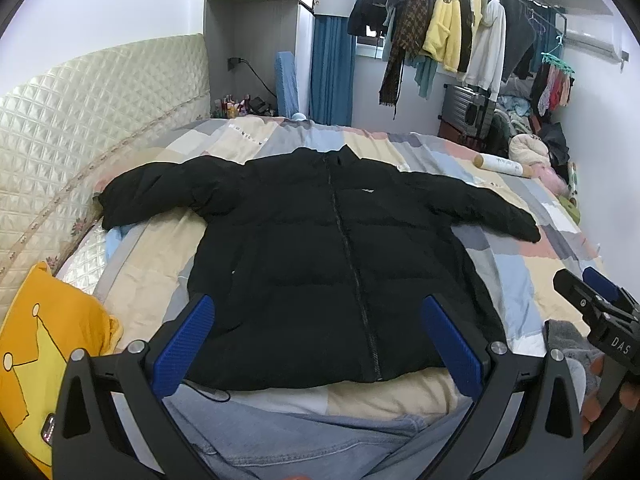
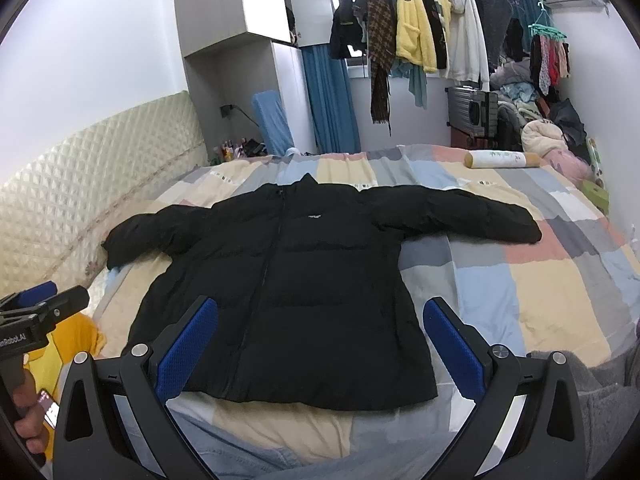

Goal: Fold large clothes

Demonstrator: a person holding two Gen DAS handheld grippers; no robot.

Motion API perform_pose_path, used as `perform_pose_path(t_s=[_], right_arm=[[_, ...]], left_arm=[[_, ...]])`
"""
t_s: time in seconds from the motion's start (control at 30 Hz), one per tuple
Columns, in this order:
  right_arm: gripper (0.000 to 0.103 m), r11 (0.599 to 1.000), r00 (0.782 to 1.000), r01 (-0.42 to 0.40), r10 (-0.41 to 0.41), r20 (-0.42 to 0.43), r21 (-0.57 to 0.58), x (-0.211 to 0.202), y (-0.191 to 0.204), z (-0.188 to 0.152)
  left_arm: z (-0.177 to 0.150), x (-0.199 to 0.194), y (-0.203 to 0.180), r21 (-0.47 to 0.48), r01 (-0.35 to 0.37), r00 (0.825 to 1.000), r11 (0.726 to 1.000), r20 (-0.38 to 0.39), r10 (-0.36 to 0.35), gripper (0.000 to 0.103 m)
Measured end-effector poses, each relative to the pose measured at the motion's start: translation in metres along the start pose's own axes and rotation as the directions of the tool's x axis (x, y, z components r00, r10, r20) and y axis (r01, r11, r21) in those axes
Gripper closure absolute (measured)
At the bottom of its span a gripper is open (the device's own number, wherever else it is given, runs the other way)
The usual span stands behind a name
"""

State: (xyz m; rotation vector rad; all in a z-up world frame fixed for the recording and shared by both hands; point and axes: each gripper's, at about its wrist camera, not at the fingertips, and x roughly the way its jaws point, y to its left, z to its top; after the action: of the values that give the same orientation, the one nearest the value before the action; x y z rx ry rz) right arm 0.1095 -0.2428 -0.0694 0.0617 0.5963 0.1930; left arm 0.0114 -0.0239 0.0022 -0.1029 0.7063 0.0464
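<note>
Black jacket [image 1: 320,248] lies flat on bed [image 1: 532,280], hem near, collar far. Both grippers, left gripper [image 1: 316,340] and right gripper [image 2: 320,344], fingers spread, empty. Right sleeve [image 2: 472,212] nearer your right one.

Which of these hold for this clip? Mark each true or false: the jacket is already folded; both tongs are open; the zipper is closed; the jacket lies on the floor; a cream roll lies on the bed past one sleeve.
1. The jacket is already folded. False: it lies flat, both sleeves spread out.
2. The left tongs and right tongs are open. True.
3. The zipper is closed. True.
4. The jacket lies on the floor. False: it lies on the bed.
5. A cream roll lies on the bed past one sleeve. True.
</note>
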Motion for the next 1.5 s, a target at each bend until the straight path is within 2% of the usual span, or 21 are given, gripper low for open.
perform_pose_path(t_s=[0.27,0.43,0.57,0.67,0.77,0.87,0.97,1.07,1.23,1.33,1.43,1.5], right_arm=[[0.0,1.0,1.0,-0.001,0.001,0.025,0.03,0.001,-0.017,0.02],[0.0,0.999,0.999,0.009,-0.011,0.038,0.043,0.009,-0.028,0.045],[0.0,0.998,0.996,0.041,-0.045,0.072,0.047,0.022,-0.04,0.062],[0.0,0.996,0.994,0.041,-0.048,0.097,0.074,0.039,-0.054,0.069],[0.0,0.993,0.992,0.053,-0.065,0.111,0.102,0.065,-0.071,0.073],[0.0,0.99,0.988,0.057,-0.074,0.135,0.128,0.088,-0.094,0.077],[0.0,0.991,0.984,0.091,-0.105,0.145,0.099,0.11,-0.115,0.085],[0.0,0.987,0.979,0.148,-0.154,0.134,0.055,0.126,-0.132,0.095],[0.0,0.98,0.976,0.177,-0.187,0.112,0.092,0.18,-0.197,0.096],[0.0,0.968,0.977,0.176,-0.194,0.092,0.176,0.221,-0.254,0.082],[0.0,0.93,0.978,0.188,-0.207,0.028,0.317,0.257,-0.313,0.062],[0.0,0.888,0.977,0.204,-0.214,-0.021,0.411,0.276,-0.349,0.047]], left_arm=[[0.014,0.005,-0.004,-0.001,0.008,1.0,1.0,0.011,-0.008,0.0],[0.045,0.01,-0.012,0.023,0.027,0.999,0.999,0.036,-0.028,0.0],[0.076,0.022,-0.017,0.011,0.127,0.99,0.992,0.061,-0.128,0.0],[0.087,0.036,-0.021,0.048,0.127,0.987,0.991,0.089,-0.131,0.0],[0.087,0.057,-0.02,0.06,0.109,0.987,0.992,0.109,-0.115,0.0],[0.082,0.089,-0.01,0.029,0.122,0.99,0.992,0.067,-0.124,0.0],[0.074,0.108,-0.001,0.003,0.128,0.991,0.992,0.03,-0.128,0.0],[0.069,0.126,0.008,-0.009,0.104,0.994,0.995,0.035,-0.104,0.0],[0.062,0.153,0.027,-0.055,0.07,0.996,0.996,0.051,-0.068,0.0],[0.058,0.168,0.037,-0.089,0.065,0.997,0.994,0.055,-0.061,0.0],[0.054,0.183,0.043,-0.119,0.074,0.997,0.99,0.044,-0.069,0.0],[0.052,0.196,0.045,-0.134,0.07,0.997,0.988,0.032,-0.067,0.0]])
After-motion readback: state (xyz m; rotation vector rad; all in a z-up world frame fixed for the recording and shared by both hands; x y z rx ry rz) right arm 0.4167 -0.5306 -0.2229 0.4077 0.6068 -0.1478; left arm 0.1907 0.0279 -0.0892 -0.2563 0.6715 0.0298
